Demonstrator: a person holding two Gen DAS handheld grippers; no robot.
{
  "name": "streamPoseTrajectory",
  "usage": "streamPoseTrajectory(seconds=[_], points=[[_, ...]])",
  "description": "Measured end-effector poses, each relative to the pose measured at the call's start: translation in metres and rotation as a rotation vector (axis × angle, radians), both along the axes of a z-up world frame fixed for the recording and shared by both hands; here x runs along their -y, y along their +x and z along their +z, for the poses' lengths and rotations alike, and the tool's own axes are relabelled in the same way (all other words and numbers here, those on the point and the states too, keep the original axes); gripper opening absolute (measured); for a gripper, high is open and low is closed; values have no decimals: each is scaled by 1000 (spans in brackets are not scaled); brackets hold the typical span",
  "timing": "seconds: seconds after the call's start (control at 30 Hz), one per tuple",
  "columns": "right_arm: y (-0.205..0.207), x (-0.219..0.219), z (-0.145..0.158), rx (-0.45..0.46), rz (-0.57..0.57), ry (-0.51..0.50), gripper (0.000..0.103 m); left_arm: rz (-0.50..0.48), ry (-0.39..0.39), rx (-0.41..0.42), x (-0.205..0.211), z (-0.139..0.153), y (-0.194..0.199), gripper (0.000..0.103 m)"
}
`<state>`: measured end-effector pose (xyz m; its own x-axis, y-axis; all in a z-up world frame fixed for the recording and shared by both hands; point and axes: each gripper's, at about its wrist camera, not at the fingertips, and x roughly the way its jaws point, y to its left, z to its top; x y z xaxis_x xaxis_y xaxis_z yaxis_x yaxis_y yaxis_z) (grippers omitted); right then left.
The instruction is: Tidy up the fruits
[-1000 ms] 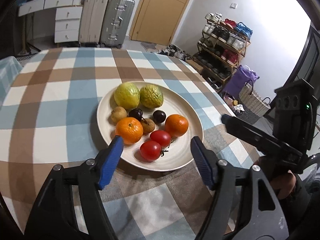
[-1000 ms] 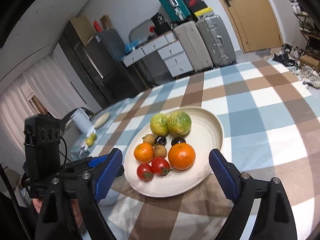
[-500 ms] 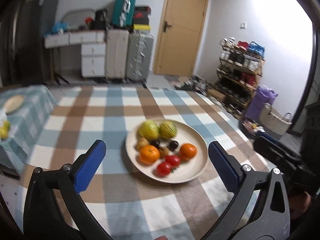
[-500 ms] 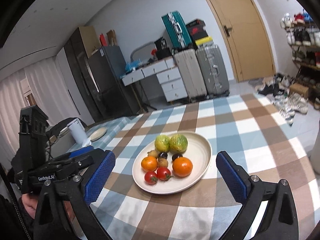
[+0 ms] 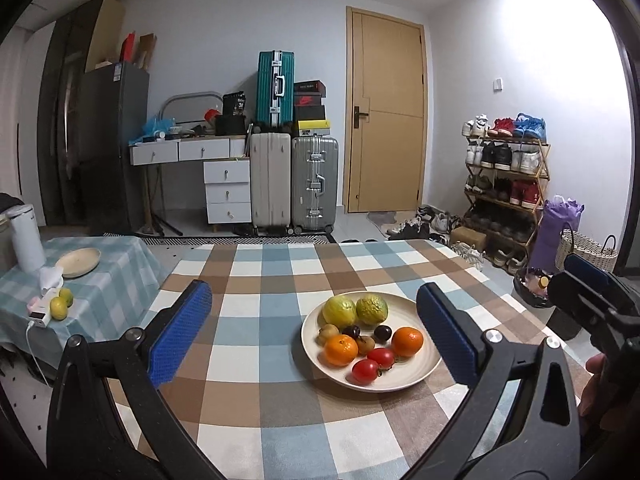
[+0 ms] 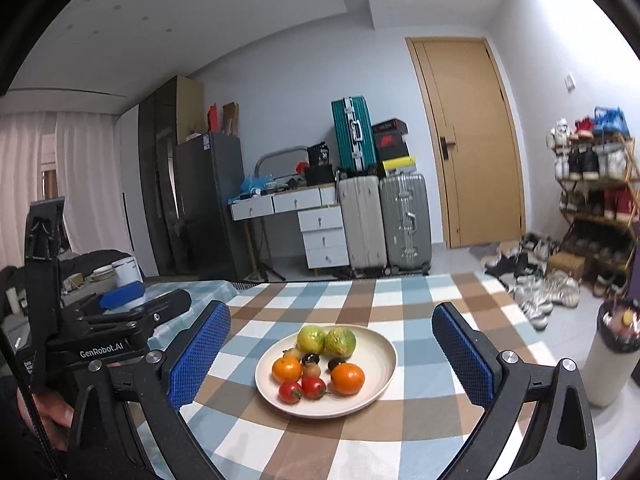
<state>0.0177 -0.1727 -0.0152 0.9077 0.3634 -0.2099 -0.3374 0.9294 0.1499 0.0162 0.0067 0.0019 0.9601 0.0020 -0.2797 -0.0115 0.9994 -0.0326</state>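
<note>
A cream plate (image 5: 416, 308) (image 6: 380, 350) sits on the checked tablecloth and holds fruit: two green-yellow fruits (image 5: 339, 309) (image 6: 311, 339), two oranges (image 5: 341, 349) (image 6: 347, 378), two tomatoes (image 5: 365, 371) (image 6: 290, 392), and some small dark and brown fruits (image 5: 382, 333). My left gripper (image 5: 314, 334) is open and empty, held back from the plate and above the table. My right gripper (image 6: 331, 354) is open and empty, also back from the plate. Each gripper shows at the edge of the other's view.
The checked table (image 5: 256, 432) reaches to the front. A low side table (image 5: 108, 280) at the left holds an empty plate (image 5: 78, 263), a white kettle (image 5: 26, 238) and two lemons (image 5: 58, 307). A lined bin (image 6: 612, 356) stands right of the table. Suitcases, drawers and a shoe rack stand behind.
Both grippers have pulled back and up from the plate, which now looks smaller and farther away. Both jaws have opened wider. The fruit has not moved.
</note>
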Motion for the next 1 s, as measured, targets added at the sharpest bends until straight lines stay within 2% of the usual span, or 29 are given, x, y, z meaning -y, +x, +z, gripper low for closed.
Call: streamPoseTrajectory(seconds=[0.3, 0.43, 0.5, 0.7, 1.0], points=[[-26, -6, 15, 81, -20, -20, 103, -6, -35, 44, -12, 14, -35, 102], [-34, -8, 15, 126, -19, -31, 103, 11, -38, 52, -17, 11, -39, 102], [-38, -10, 12, 150, -24, -47, 103, 30, -40, 41, -20, 4, -38, 102], [-35, -12, -3, 133, -35, -91, 103, 60, -43, 59, -29, -22, -25, 102], [-18, -14, -33, 92, -52, -147, 103, 56, -39, -1, -32, -60, 4, 102]])
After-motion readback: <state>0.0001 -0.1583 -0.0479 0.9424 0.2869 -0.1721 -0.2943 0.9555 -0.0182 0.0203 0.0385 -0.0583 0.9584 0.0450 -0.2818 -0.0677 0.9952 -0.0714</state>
